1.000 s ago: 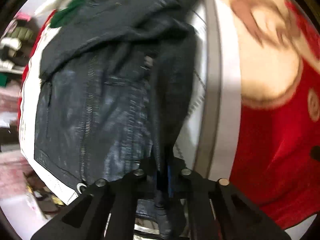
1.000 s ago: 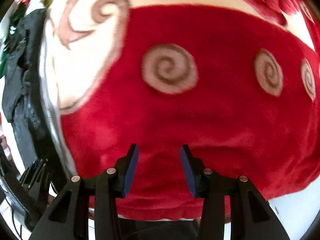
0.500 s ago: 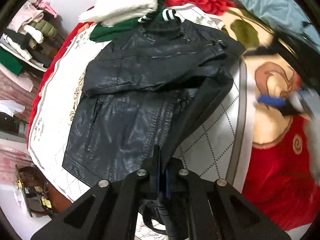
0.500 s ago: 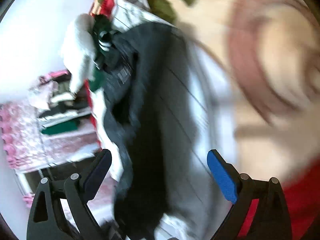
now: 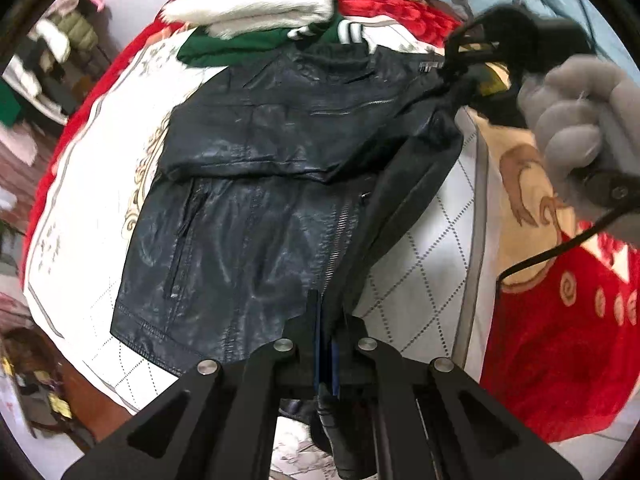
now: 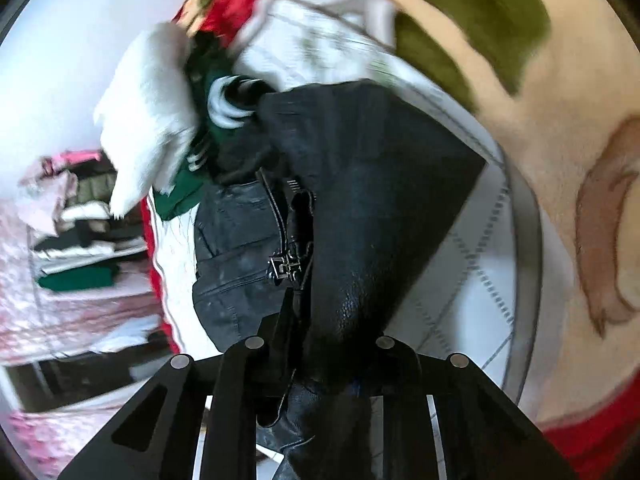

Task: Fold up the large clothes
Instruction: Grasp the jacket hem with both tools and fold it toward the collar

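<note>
A black leather jacket (image 5: 256, 216) lies on a white quilted cover (image 5: 436, 264), one half folded across its upper part. My left gripper (image 5: 326, 344) is shut on the end of the jacket's sleeve (image 5: 400, 208), which stretches up to the shoulder. My right gripper (image 5: 460, 68) shows there at the jacket's far right shoulder, held by a grey-gloved hand (image 5: 576, 120). In the right wrist view my right gripper (image 6: 320, 360) is shut on the black jacket (image 6: 380, 208) near its shoulder; its pads are hidden by the leather.
A white fluffy garment (image 5: 260, 4) and a green striped garment (image 5: 240, 46) lie beyond the collar. A red and cream patterned blanket (image 5: 560, 340) covers the bed to the right. Shelves of folded clothes (image 6: 76, 232) stand beside the bed.
My right gripper swung from over the red blanket to the jacket's shoulder and shut on it. My left gripper lifted back, still holding the sleeve.
</note>
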Motion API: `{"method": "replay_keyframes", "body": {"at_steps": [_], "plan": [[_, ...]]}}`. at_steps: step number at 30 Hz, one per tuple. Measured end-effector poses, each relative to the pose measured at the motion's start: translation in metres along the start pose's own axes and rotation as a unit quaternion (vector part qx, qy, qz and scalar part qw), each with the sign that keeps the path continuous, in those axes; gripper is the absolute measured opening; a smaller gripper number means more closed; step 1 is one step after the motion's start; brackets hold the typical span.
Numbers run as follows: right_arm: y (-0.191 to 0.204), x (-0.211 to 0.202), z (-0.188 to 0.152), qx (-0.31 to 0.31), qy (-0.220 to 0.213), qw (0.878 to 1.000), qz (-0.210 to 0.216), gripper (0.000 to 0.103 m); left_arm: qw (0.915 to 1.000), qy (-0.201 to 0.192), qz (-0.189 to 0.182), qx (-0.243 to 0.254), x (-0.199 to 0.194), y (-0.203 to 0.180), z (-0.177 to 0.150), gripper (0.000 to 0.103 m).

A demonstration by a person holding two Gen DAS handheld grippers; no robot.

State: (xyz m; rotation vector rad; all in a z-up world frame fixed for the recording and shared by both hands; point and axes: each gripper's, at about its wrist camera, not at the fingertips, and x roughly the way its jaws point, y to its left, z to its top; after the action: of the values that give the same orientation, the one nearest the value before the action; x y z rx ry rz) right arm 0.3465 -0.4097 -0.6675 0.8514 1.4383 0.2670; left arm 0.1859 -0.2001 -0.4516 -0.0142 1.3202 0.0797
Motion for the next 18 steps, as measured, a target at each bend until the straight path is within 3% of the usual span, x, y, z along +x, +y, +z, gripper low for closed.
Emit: {"method": "replay_keyframes", "body": {"at_steps": [5, 11, 18], "plan": [[0.101, 0.021, -0.021, -0.062, -0.011, 0.996, -0.071, 0.021, 0.9981, 0.019, -0.032, -0.049, 0.003, 0.067, 0.003, 0.005], [0.213, 0.106, -0.050, -0.149, 0.010, 0.978, -0.146, 0.021, 0.9910, 0.032, -0.043, -0.123, 0.019, 0.157, 0.002, 0.009], [0.276, 0.209, -0.067, -0.182, 0.042, 0.962, -0.198, 0.022, 0.9788, 0.043, -0.052, -0.193, 0.062, 0.253, -0.002, 0.010]]}}
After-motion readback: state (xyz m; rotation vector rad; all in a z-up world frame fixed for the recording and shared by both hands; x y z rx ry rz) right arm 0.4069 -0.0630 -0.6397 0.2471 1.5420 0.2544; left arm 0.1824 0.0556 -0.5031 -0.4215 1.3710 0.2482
